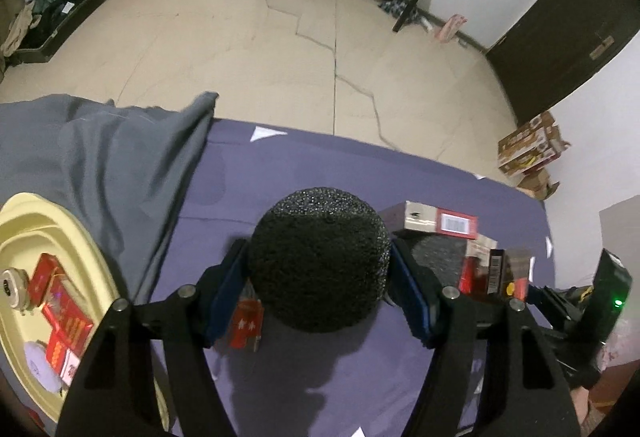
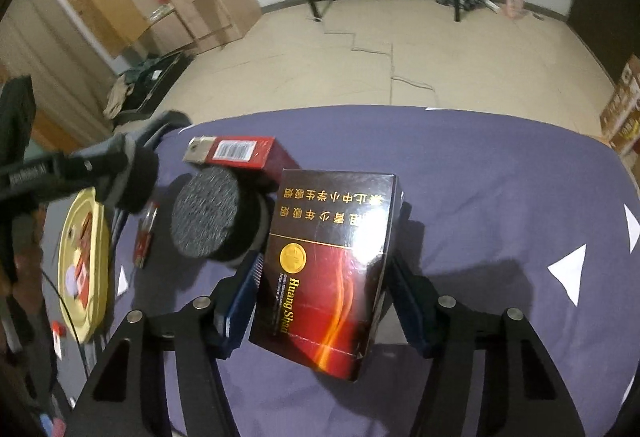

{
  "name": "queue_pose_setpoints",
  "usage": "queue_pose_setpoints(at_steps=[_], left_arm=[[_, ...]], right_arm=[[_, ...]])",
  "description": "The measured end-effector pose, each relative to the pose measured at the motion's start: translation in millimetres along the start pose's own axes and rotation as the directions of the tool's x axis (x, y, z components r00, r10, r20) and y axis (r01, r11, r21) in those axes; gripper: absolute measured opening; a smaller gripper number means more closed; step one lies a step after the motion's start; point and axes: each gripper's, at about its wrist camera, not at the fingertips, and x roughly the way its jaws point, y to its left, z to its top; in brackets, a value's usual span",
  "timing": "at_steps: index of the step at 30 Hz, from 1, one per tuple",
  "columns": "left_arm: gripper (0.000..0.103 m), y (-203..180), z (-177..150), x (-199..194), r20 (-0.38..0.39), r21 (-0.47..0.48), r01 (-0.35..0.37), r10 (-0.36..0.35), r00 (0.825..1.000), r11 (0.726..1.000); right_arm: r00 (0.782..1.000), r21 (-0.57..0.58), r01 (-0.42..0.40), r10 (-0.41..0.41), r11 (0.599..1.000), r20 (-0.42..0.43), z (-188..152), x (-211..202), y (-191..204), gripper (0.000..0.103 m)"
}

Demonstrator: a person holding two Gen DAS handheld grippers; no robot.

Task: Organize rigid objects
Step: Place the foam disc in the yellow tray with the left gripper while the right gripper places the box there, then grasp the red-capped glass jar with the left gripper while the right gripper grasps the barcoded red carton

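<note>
- Black foam puck [image 1: 318, 261], rough pitted surface, round & thick, sits clamped between the blue pads of the left hand-held gripper [image 1: 320, 279]; jaws part-way open, pressing its sides, above the purple cloth [image 1: 280, 173].
- Dark red glossy cigarette pack [image 2: 328, 273], gold lettering + gold round emblem, orange streak near its lower end, cellophane glare on it; held tilted in the right hand-held gripper [image 2: 322, 289], jaws closed in on its narrow sides, blue pads touching.
- 2nd foam disc [image 2: 212, 215], grey flat face w/ black rim, lies on the cloth just left of that pack, touching a red box w/ barcode label [image 2: 240, 153] behind it.
- Small red item [image 2: 144, 241] lies flat on the cloth, between the disc & the tray; too blurred to tell what it is.
- Yellow oval tray [image 1: 28, 221] at the cloth's left end; holds several red packs [image 1: 60, 317] & a round whitish item [image 1: 12, 287].
- Grey fabric [image 1: 104, 165] is draped over the cloth's far left part, beside the tray.
- Beige cracked floor [image 1: 320, 49] lies beyond.
</note>
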Motion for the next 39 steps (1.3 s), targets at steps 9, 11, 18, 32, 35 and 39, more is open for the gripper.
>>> queue_pose_setpoints(at_steps=[9, 11, 18, 32, 35, 39], left_arm=[[0.070, 35, -22, -68, 0.069, -0.027, 0.061, -0.059, 0.996, 0.998], [0.070, 66, -30, -88, 0.073, -0.090, 0.069, -0.063, 0.995, 0.994], [0.070, 193, -75, -175, 0.158, -0.268, -0.034, 0.079, 0.984, 0.963], [0.070, 292, -99, -108, -0.004, -0.364, -0.202, 0.215, 0.977, 0.909], [0.071, 304, -97, -100, 0.013, -0.375, -0.172, 0.190, 0.982, 0.911], [0.073, 317, -104, -95, 0.034, -0.404, -0.136, 0.163, 0.986, 0.904]], right_arm=[[0.996, -0.057, -0.075, 0.078, 0.996, 0.050, -1, -26, 18, 0.060], [0.988, -0.096, -0.140, 0.146, 0.985, 0.057, -1, -37, 40, 0.060], [0.938, -0.262, -0.344, 0.343, 0.902, -0.052, -6, -21, 167, 0.060], [0.937, -0.518, -0.331, 0.209, 0.789, -0.281, -18, 139, 370, 0.060], [0.938, -0.519, -0.327, 0.207, 0.790, -0.277, -20, 151, 381, 0.060], [0.942, -0.514, -0.313, 0.194, 0.799, -0.273, -26, 167, 391, 0.060]])
